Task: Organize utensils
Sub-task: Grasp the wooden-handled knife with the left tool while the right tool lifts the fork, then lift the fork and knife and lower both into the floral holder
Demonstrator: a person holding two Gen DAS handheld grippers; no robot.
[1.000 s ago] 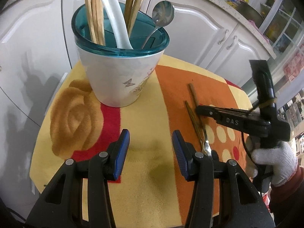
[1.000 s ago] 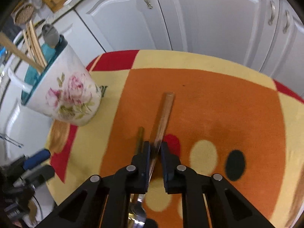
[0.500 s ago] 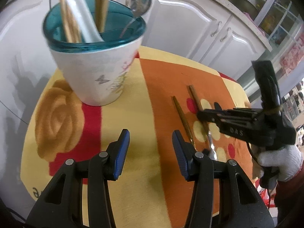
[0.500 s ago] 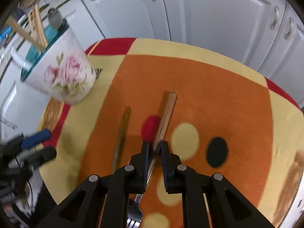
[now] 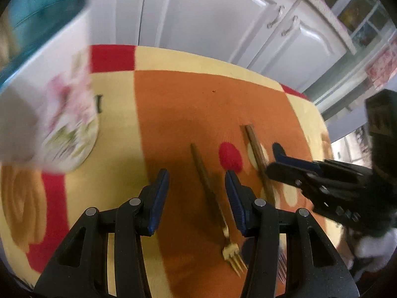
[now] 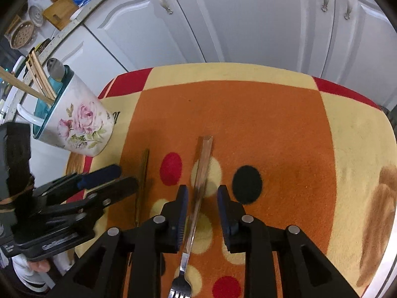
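Since the earlier frame, the left gripper [image 5: 196, 198] has been swung rightward; its fingers are held apart over the gold fork [image 5: 213, 198] on the worktop [image 5: 186, 104]. In the right view, the right gripper [image 6: 201, 213] has been opened around the steel fork [image 6: 198, 193]. Both forks are judged stiff, light and slippery; the handle's middle is the recommended hold.

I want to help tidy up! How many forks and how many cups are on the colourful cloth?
Forks: 2 (gold fork, silver fork)
Cups: 1 (flowery cup)
Total: 3
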